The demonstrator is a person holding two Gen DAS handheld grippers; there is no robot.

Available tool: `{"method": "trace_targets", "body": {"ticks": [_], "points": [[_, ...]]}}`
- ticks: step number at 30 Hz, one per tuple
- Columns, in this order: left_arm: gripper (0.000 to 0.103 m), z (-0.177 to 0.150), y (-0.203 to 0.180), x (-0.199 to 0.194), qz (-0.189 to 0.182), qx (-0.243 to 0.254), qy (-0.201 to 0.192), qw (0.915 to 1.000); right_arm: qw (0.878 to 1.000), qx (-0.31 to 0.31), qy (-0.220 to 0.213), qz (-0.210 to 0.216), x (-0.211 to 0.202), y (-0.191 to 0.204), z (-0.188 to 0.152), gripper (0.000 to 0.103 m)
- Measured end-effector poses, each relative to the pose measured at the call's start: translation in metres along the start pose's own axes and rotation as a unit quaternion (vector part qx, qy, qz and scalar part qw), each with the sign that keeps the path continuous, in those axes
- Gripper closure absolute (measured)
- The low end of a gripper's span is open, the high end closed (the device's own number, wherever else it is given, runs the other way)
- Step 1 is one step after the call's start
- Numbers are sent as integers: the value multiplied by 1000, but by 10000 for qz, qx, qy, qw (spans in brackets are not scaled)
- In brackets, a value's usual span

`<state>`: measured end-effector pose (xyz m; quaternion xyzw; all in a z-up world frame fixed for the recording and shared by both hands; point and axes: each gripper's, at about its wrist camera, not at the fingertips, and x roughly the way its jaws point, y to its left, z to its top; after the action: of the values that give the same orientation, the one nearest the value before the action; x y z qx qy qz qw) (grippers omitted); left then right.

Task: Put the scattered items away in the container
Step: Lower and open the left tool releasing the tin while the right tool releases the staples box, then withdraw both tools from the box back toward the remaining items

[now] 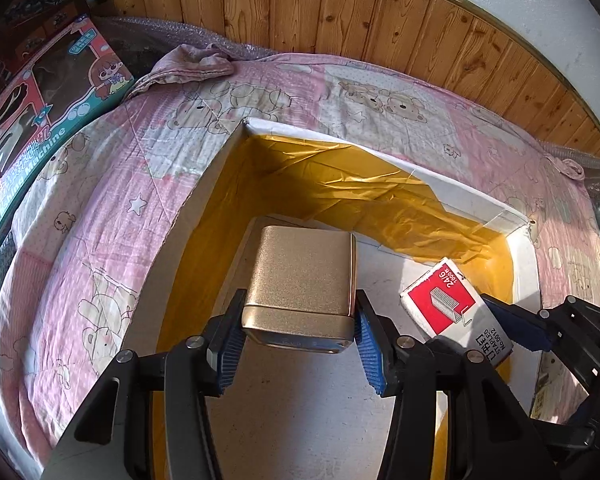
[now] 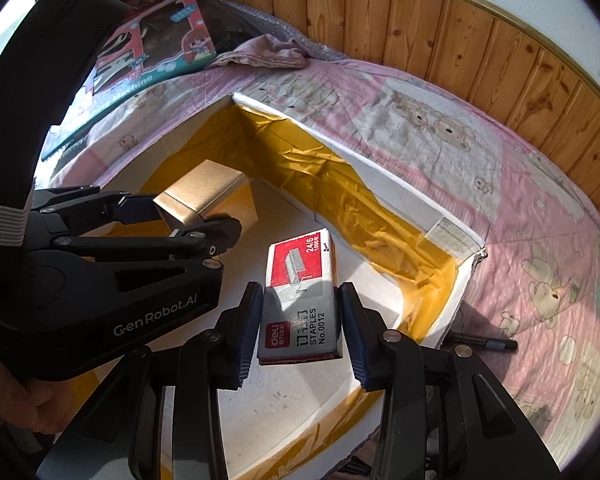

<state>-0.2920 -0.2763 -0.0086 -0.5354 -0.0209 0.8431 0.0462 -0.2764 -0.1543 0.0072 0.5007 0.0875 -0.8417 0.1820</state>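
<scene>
Nearest in the right wrist view, the right gripper (image 2: 302, 320) is clamped on a staple box (image 2: 300, 300), its blue pads pressed flat against both long sides; the box is red and white with a grey end printed "STAPLES No.0012", and it hangs over the white floor of the container (image 2: 470, 276). At about ten o'clock from it, the left gripper (image 1: 299, 334) squeezes a gold tin (image 1: 304, 280), a rounded, matte, champagne-coloured box held by its near end and tilted away over the same floor. The container is an open white box with crinkled yellow film lining its inner walls; I see nothing resting loose on its floor. Outside its near right corner, at four o'clock, a dark marker pen (image 2: 486, 344) lies on the pink bear-print quilt (image 2: 440, 136). Farther off, at eleven o'clock, a toy box (image 2: 156, 56) leans by the wooden wall panelling (image 2: 420, 20).
</scene>
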Motion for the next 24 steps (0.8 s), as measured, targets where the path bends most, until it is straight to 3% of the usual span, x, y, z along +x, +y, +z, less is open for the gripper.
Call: {"method": "trace_targets", "body": {"ticks": [2, 8, 24], "points": [[51, 2, 2, 4, 145, 4, -5, 9999, 9999, 79, -48, 46, -3, -2, -1, 54], [49, -1, 9, -8, 108, -182, -54, 9998, 9989, 316, -256, 234, -23, -8, -13, 54], [49, -55, -45, -102, -293, 282, -648, 9971, 9873, 732, -1164, 799, -116, -20, -83, 55]]}}
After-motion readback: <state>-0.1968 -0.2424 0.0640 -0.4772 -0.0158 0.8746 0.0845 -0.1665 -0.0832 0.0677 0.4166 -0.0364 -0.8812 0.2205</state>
